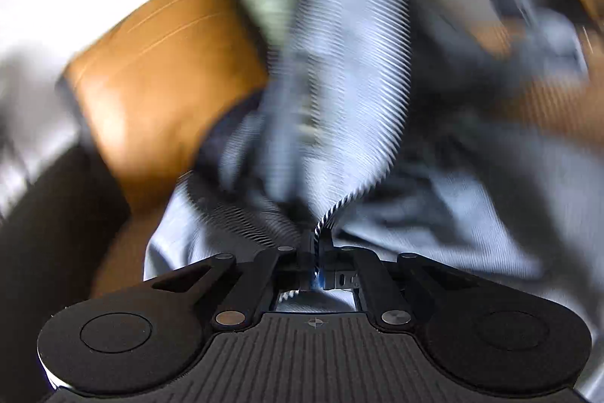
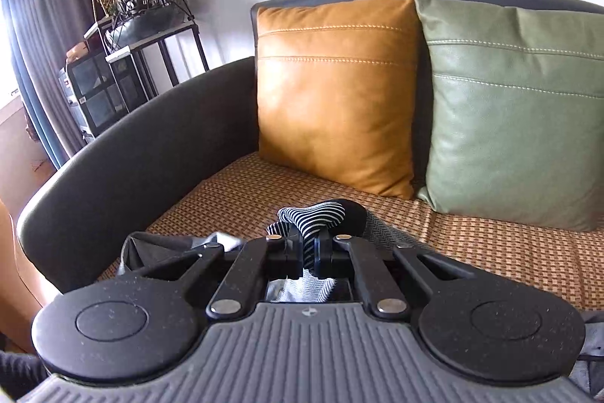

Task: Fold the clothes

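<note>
Evidently the striped garment (image 1: 351, 70) hung above the sofa seat (image 2: 472, 240), an edge pinched in the closed left gripper (image 1: 315, 252) and another in the closed right gripper (image 2: 310, 248); judged spreading stage, next laying it flat for folding

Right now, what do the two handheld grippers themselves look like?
Both match: the left gripper and right gripper have black linkage arms with silver pivot pins, two round black discs, a ribbed grey body with a small crosshair mark. No cables or sleeves are visible.
</note>
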`<state>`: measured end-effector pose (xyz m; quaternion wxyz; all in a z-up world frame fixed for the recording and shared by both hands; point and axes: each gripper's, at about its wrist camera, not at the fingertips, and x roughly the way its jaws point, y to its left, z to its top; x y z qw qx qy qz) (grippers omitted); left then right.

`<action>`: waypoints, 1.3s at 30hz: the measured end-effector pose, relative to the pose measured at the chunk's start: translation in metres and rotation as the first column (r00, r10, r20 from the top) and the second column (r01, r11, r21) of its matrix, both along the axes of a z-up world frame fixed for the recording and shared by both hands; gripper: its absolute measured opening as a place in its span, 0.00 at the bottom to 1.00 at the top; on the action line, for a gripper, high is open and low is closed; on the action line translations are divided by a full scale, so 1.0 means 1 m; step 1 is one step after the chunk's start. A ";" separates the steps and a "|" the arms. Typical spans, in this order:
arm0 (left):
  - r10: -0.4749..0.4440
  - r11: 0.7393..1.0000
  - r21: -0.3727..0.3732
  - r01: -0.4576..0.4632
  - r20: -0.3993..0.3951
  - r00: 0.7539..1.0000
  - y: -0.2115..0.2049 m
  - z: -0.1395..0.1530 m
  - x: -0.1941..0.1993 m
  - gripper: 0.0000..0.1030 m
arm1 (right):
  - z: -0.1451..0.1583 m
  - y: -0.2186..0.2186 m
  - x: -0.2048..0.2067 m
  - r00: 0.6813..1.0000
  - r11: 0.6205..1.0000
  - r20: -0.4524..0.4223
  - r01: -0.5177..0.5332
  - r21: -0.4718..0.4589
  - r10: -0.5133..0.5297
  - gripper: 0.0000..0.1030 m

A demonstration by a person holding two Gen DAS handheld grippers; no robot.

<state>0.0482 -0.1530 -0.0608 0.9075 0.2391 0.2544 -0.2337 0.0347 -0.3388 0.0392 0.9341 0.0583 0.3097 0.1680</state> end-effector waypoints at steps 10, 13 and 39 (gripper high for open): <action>0.194 0.958 -0.227 -0.173 0.072 0.978 0.038 0.103 0.115 0.00 | -0.007 -0.021 0.030 0.999 1.000 0.032 0.013 -0.019 -0.013 0.05; 0.231 0.951 -0.236 -0.201 0.104 0.967 0.014 0.125 0.174 0.00 | -0.002 -0.024 0.079 0.995 0.996 0.090 0.060 -0.068 -0.053 0.05; 0.075 0.994 -0.059 -0.091 -0.227 0.971 0.200 0.027 -0.037 0.64 | -0.120 -0.061 -0.141 0.986 0.954 0.017 0.165 -0.250 -0.166 0.67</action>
